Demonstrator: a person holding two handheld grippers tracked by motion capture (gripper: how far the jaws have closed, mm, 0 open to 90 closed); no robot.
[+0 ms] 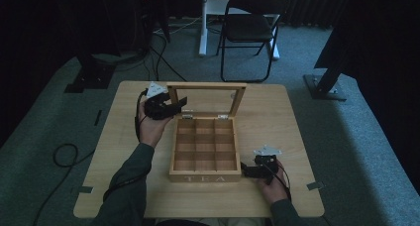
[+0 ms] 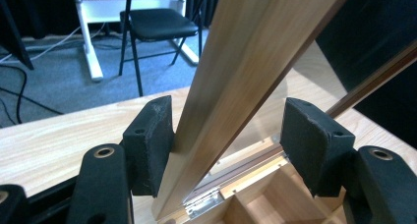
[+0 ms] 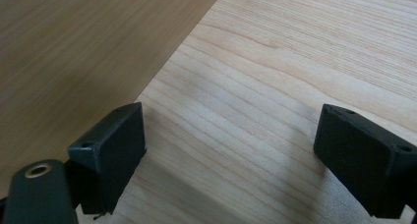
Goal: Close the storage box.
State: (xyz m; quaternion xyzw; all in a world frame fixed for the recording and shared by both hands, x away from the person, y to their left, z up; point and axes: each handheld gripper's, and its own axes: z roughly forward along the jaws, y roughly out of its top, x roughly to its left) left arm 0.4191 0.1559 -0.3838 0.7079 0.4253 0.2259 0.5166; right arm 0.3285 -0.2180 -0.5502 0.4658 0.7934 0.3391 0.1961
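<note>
Two grippers on one job: the wooden tea box sits mid-table, front face marked TEA toward the near edge, lid standing open and roughly upright at the far side on its hinges.

Left gripper is at the lid's left frame rail, near the box's far-left corner. Jaws spread, straddling the rail: one pad touches or nearly touches the rail's outer face, the other pad stands well clear on the glass-pane side. No pinch yet, as far as I can tell.

Right gripper rests low on the table just beside the box's near-right corner. Jaws spread, nothing between them but bare tabletop; box side wall runs along its left jaw. Looks like bracing, not gripping.

Key relation: the rail's long axis runs up from the hinge line, passing between the left jaws closer to one pad. Left hand is the near one for the lid; right is down at the front of the box, far from it.

My read: the next move is swinging the lid about the hinge line along the box's far edge, either pinched or pushed by the contacting pad. Rail sits off-centre in the gap, so closing would drag it sideways slightly. The right gripper should stay against the box wall to stop it sliding across the table.
</note>
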